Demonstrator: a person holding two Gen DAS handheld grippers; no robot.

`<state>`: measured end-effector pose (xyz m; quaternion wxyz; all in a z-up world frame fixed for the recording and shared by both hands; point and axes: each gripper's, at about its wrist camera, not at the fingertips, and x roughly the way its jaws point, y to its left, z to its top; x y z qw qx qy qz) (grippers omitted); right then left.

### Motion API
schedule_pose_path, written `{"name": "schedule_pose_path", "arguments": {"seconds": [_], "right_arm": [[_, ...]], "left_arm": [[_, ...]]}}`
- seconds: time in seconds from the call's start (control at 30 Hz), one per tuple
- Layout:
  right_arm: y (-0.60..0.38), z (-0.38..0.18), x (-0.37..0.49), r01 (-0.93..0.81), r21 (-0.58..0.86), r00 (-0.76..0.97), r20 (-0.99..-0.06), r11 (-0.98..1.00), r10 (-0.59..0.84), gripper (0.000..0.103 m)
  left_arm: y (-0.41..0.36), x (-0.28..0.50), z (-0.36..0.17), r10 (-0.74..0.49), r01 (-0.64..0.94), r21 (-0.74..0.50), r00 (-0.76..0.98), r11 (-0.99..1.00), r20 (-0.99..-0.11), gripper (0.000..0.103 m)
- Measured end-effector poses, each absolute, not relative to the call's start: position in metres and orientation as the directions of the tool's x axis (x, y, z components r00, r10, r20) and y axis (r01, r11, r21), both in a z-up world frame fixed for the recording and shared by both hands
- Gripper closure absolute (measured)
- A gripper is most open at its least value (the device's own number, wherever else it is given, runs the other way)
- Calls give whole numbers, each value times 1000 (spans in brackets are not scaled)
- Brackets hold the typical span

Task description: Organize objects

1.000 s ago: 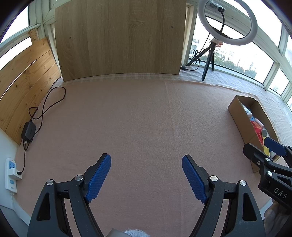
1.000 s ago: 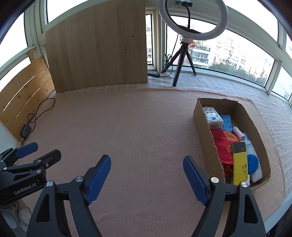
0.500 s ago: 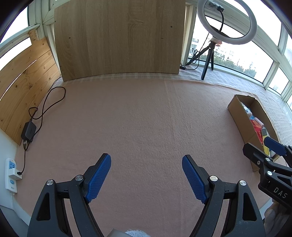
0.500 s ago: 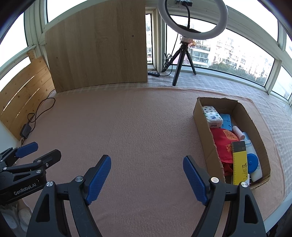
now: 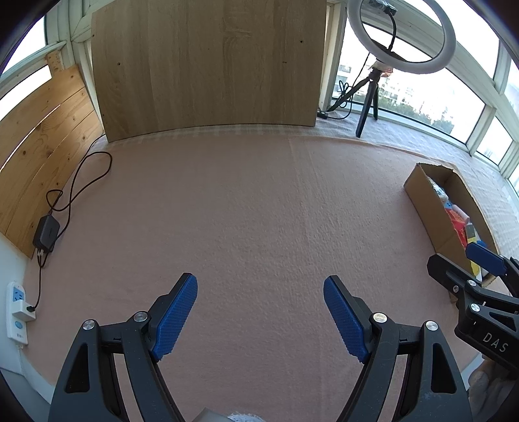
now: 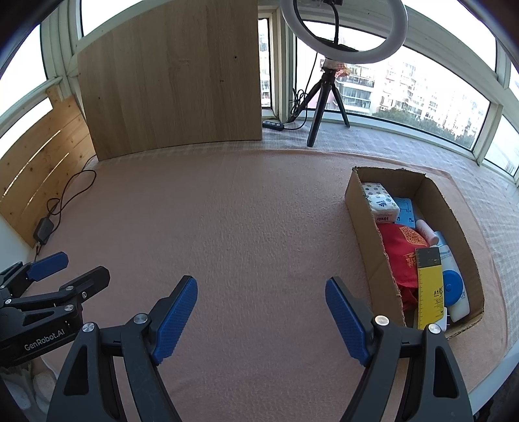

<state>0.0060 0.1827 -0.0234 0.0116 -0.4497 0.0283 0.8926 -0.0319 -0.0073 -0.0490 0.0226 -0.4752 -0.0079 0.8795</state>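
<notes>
left gripper point(image 5: 260, 316): fingers spread, empty | right gripper point(image 6: 261, 316): fingers spread, empty

"GenRobot.AI" marks the left claw point(image 6: 48, 272) ("DAS" the right claw point(image 5: 473, 259)).

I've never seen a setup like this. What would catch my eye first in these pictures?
Probably the two grippers low in front, the left gripper and the right gripper, blue jaws spread wide and holding nothing. Next, the cardboard box on the right of the pink cloth, packed with small household things. At the back a ring light stands on a tripod by the window.
</notes>
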Motion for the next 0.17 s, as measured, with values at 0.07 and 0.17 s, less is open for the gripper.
{"name": "schedule_pose_path", "arguments": {"seconds": [0.07,0.17], "right_arm": [[184,-27,5,-49,46,-587,-810,-998,-9,25],[186,-34,4,-55,57,-577,-817,-997,-15,25]], "left_arm": [[-8,-33,-52,49,-30,-39,-540,-999,-840,20],[-11,-36,-57,54,-26,-47,-529,-999,-847,20]]}}
